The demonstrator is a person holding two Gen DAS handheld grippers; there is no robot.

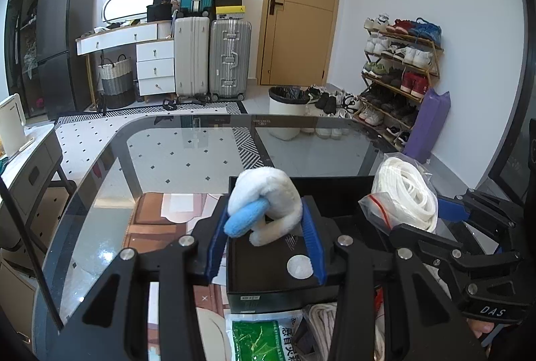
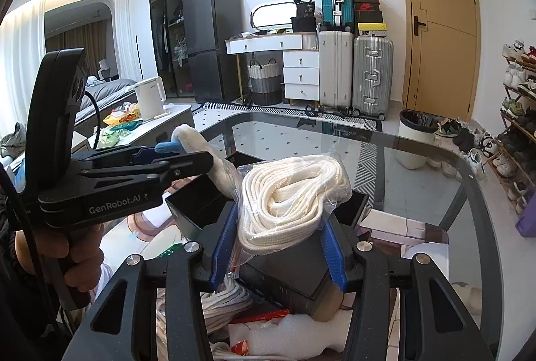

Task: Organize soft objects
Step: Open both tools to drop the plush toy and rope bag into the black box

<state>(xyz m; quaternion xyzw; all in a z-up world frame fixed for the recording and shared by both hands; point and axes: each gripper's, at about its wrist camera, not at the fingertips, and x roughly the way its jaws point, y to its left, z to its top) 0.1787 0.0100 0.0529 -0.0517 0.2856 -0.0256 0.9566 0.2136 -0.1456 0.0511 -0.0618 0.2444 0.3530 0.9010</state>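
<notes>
Holding soft things over a black box point(image 1: 268, 263) on the glass surface point(image 1: 187, 160).
Left gripper point(image 1: 266, 227) grips a white-and-blue plush point(image 1: 264, 203); right gripper point(image 2: 278, 243) grips bagged white rope point(image 2: 291, 193). Suitcases point(image 1: 211, 56) and door point(image 1: 301, 5) stand far.

A white plush toy point(image 1: 264, 203) with a light-blue part is clamped between blue pads above an open black box point(image 1: 284, 260) on the glass tabletop point(image 1: 187, 160). Beside it, a clear bag of coiled white rope point(image 2: 288, 196) is likewise held over the box.
</notes>
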